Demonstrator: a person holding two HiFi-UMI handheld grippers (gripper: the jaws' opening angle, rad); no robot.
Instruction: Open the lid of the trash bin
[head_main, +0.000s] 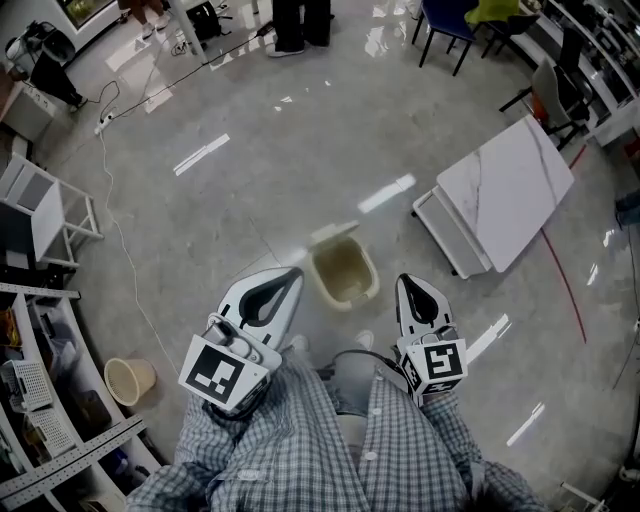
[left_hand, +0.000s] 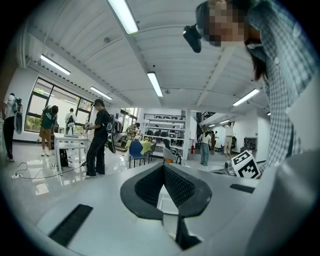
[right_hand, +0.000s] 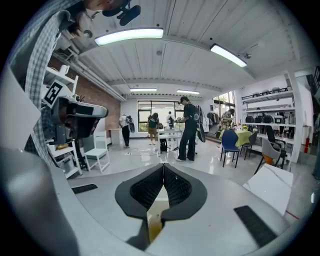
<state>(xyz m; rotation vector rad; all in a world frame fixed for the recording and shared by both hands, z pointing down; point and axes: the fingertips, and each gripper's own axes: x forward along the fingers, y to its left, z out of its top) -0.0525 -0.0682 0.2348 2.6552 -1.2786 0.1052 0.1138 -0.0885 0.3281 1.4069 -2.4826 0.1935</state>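
1. Glossy grey floor (head_main: 300, 130) carries the beige trash bin (head_main: 346, 275). Its inside shows, so the lid (head_main: 334, 233) looks already raised at the bin's far rim.
2. Left gripper (head_main: 292, 274) and right gripper (head_main: 403, 284) flank the bin, both clenched on nothing — probably held close to reach it.

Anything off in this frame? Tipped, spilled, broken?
The white marble-look table right of the trash bin looks tipped, its top slanted rather than level. A cable trails loose across the floor at left. No spill visible; the bin stands upright, lid raised.
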